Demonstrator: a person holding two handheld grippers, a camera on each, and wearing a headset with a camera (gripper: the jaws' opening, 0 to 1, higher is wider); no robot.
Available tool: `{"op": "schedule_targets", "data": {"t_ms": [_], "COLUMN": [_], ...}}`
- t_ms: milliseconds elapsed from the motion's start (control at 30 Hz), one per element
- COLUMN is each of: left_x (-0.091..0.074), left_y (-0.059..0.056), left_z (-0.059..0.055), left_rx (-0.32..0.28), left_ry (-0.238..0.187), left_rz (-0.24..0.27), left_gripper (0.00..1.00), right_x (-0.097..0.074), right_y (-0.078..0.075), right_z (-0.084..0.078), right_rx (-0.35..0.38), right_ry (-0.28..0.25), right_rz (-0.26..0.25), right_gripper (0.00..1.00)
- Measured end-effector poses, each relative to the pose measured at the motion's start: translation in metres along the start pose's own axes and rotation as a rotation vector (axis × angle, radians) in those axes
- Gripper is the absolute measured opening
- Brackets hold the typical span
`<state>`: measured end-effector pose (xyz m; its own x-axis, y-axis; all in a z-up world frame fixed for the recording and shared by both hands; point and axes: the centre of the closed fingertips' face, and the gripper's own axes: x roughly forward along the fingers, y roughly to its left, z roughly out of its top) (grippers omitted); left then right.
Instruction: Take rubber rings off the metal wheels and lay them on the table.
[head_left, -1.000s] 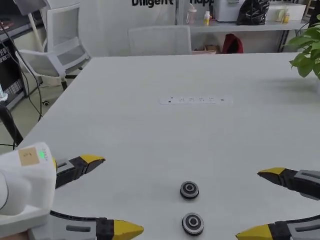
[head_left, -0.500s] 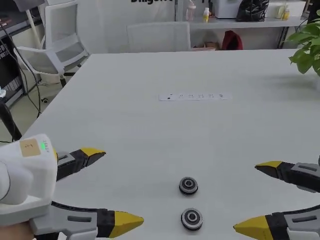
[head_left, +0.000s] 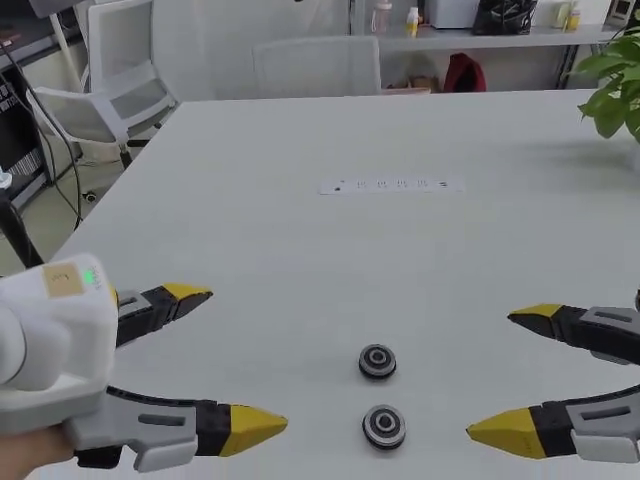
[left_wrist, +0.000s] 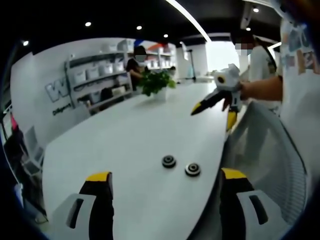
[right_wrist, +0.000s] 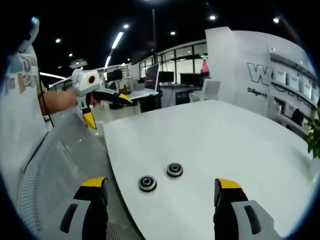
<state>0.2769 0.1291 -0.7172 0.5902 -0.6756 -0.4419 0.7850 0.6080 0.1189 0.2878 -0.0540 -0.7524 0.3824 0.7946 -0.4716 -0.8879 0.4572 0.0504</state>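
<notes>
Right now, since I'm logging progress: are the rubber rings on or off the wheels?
On. Far wheel and near wheel lie flat on the table, a dark ring around each.

A long white power-socket strip (head_left: 392, 185) is set flush in the white table (head_left: 300, 250), toward its far side. A green leafy plant (head_left: 612, 95) is seen at the right edge. A white mesh-backed office chair (head_left: 318, 68) is drawn up at the far side; beyond it, small bottles (head_left: 412, 20) and a black bag (head_left: 505, 20) are kept on a shelf (head_left: 480, 42), with a red bag (head_left: 462, 78) placed below
</notes>
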Motion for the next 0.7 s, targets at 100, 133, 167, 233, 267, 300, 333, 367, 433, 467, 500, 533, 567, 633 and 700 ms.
{"op": "schedule_targets", "data": {"t_ms": [100, 133, 167, 233, 267, 300, 333, 367, 433, 467, 500, 533, 567, 633, 700], "left_x": [0.002, 0.003, 0.003, 0.005, 0.005, 0.006, 0.006, 0.007, 0.008, 0.009, 0.01, 0.01, 0.012, 0.014, 0.016], "left_y": [0.001, 0.001, 0.001, 0.001, 0.001, 0.002, 0.002, 0.003, 0.003, 0.003, 0.003, 0.003, 0.003, 0.003, 0.003], "left_z": [0.0, 0.0, 0.0, 0.001, 0.002, 0.003, 0.004, 0.005, 0.006, 0.007, 0.008, 0.008, 0.009, 0.009, 0.008], "left_rx": [0.004, 0.007, 0.009, 0.018, 0.02, 0.022, 0.025, 0.027, 0.031, 0.033, 0.036, 0.037, 0.038, 0.044, 0.048], "left_ry": [0.002, 0.004, 0.005, 0.006, 0.006, 0.005, 0.003, 0.002, 0.002, 0.002, 0.0, -0.001, -0.001, 0.002, 0.008], "left_rz": [-0.004, -0.007, -0.009, -0.011, -0.012, -0.013, -0.014, -0.015, -0.016, -0.017, -0.02, -0.021, -0.024, -0.03, -0.035], "left_gripper": [0.89, 0.89, 0.89, 0.88, 0.88, 0.88, 0.88, 0.88, 0.87, 0.87, 0.87, 0.87, 0.87, 0.87, 0.86], "right_x": [0.003, 0.004, 0.005, 0.007, 0.008, 0.008, 0.009, 0.009, 0.011, 0.012, 0.012, 0.013, 0.013, 0.015, 0.016], "right_y": [0.0, 0.0, 0.0, 0.001, 0.002, 0.002, 0.002, 0.002, 0.002, 0.001, 0.001, 0.001, 0.0, 0.0, -0.001], "right_z": [0.001, 0.002, 0.002, 0.002, 0.002, 0.003, 0.004, 0.004, 0.004, 0.004, 0.004, 0.004, 0.004, 0.005, 0.005], "right_rx": [-0.006, -0.008, -0.01, -0.013, -0.016, -0.02, -0.02, -0.021, -0.024, -0.024, -0.026, -0.027, -0.029, -0.029, -0.027], "right_ry": [-0.003, -0.003, -0.002, 0.002, 0.002, 0.0, 0.0, 0.0, 0.001, 0.001, 0.002, 0.002, 0.0, -0.004, -0.005], "right_rz": [0.006, 0.009, 0.011, 0.017, 0.018, 0.02, 0.022, 0.024, 0.026, 0.026, 0.028, 0.029, 0.03, 0.035, 0.041], "right_gripper": [0.87, 0.87, 0.86, 0.86, 0.86, 0.86, 0.86, 0.86, 0.85, 0.85, 0.84, 0.84, 0.83, 0.83, 0.82]}}
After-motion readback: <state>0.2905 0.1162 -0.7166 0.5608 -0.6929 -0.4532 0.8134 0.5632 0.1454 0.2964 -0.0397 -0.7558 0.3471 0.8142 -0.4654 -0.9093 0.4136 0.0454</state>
